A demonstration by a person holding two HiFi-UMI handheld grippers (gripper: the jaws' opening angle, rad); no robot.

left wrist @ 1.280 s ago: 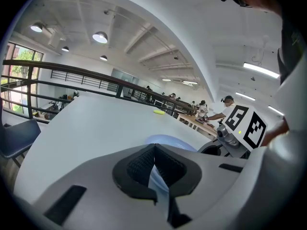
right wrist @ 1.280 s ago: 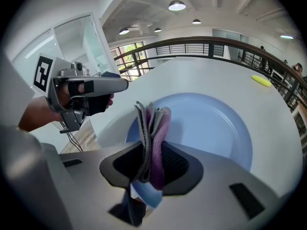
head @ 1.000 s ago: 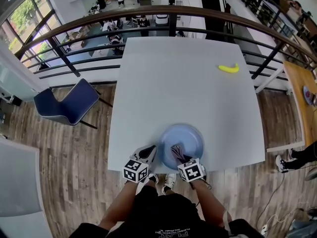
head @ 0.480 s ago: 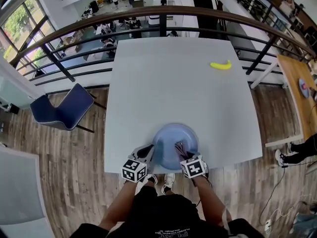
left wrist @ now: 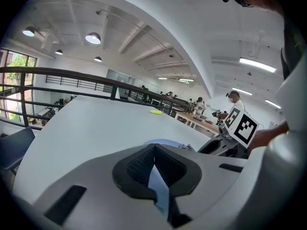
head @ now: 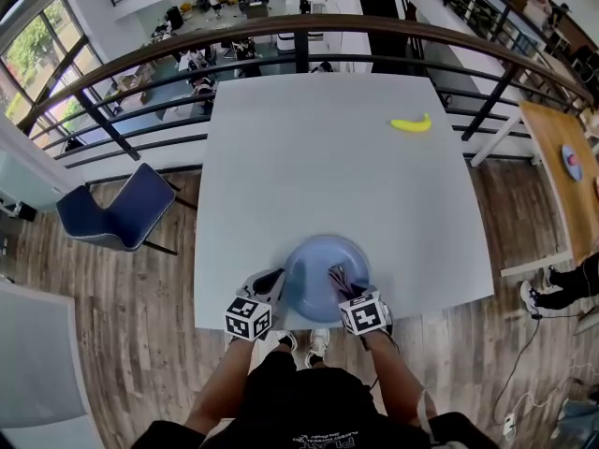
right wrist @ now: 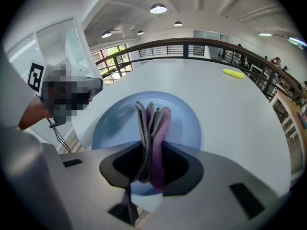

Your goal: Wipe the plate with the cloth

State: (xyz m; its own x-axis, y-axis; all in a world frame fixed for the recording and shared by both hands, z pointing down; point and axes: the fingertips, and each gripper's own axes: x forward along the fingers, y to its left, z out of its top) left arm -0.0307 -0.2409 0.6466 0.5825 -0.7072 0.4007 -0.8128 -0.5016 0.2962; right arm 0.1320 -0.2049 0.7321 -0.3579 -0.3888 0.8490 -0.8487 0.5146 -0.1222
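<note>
A pale blue plate (head: 314, 260) lies at the near edge of the white table (head: 318, 148). My left gripper (head: 274, 284) is shut on the plate's left rim; in the left gripper view a thin blue edge of the plate (left wrist: 157, 186) sits between the dark pads. My right gripper (head: 339, 284) is shut on a folded grey and purple cloth (right wrist: 152, 128), which stands upright between the jaws and rests on the right part of the plate (right wrist: 115, 123). The cloth (head: 341, 277) shows as a dark bunch in the head view.
A yellow banana (head: 412, 123) lies at the table's far right. A dark railing (head: 281, 26) runs behind the table, and a blue chair (head: 117, 209) stands on the wooden floor to the left. A wooden table (head: 562, 157) is at the right edge.
The right gripper has drawn the cloth from the plate's left-middle toward its right side. The left gripper has kept its hold on the rim.
</note>
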